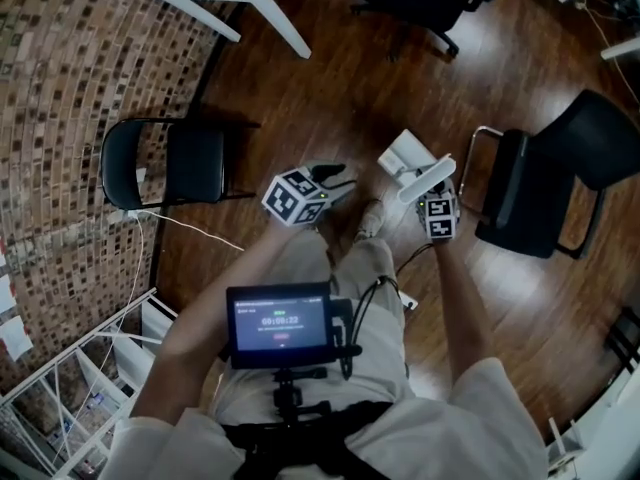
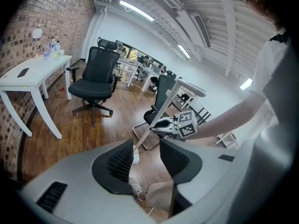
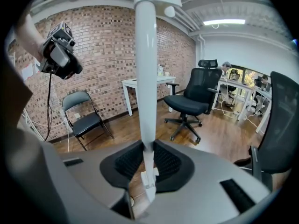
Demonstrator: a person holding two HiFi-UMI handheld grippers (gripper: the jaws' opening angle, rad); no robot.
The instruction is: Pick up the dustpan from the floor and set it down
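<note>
Wooden floor (image 1: pixel 330 78) fills the head view, with a folding chair (image 1: pixel 165 163) at 9 o'clock. My right gripper (image 1: pixel 433 190) carries the white dustpan (image 1: pixel 405 154) at 1 o'clock of centre. I cannot tell whether its pan touches the boards. My left gripper (image 1: pixel 335 180) hovers near it.

Left gripper view: the 2 jaws stand apart with nothing between them.

Right gripper view: both pads clamp the dustpan's handle (image 3: pixel 145 78), which runs up to 12 o'clock.

I judge the pickup done and the set-down in hand. Next I should lower the dustpan until it rests, then release.
</note>
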